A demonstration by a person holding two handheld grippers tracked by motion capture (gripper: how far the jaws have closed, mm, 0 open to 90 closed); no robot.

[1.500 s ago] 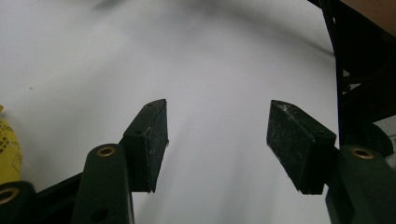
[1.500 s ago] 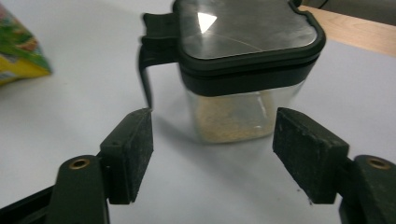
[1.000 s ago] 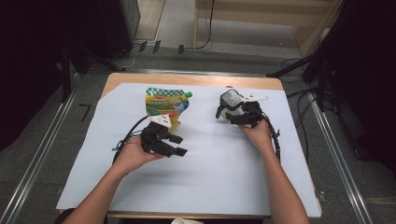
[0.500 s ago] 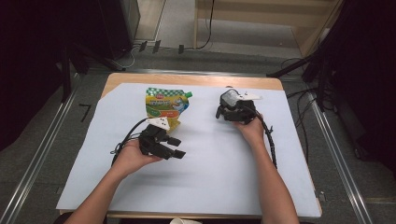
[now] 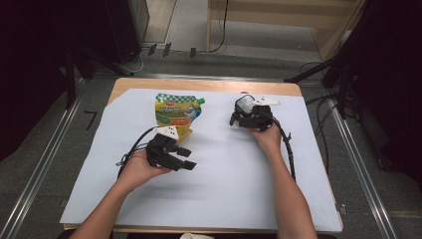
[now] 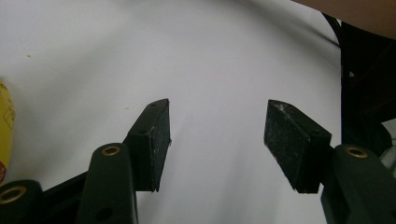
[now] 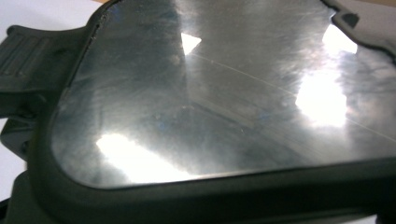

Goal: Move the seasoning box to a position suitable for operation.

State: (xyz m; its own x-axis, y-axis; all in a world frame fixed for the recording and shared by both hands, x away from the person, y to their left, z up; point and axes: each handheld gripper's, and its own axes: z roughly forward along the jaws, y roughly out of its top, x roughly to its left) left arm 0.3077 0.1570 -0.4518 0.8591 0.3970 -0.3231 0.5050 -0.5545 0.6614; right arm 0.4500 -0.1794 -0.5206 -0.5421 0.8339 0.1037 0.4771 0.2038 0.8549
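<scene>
On the white paper sheet that covers the wooden table, a green-and-yellow printed spout pouch lies flat toward the far left, its green cap pointing right, and a dark-framed tray with a shiny, scratched metal face sits at the far right, just short of the sheet's far edge. The pouch lies just beyond the left gripper, and its yellow edge shows at the left border of the left gripper view. Nothing lies between the two hands; the middle of the sheet and its whole near half are bare, with wide room toward the near and side edges, while metal rails and cables run along the floor on both sides of the table. The left gripper rests low over the sheet near the table's left middle, its black jaws pointing right and standing moderately apart with bare paper between the pads, touching nothing. The right gripper is at the tray, close up against its reflective face; its own jaws cannot be made out, so whether it grips the tray cannot be told.
</scene>
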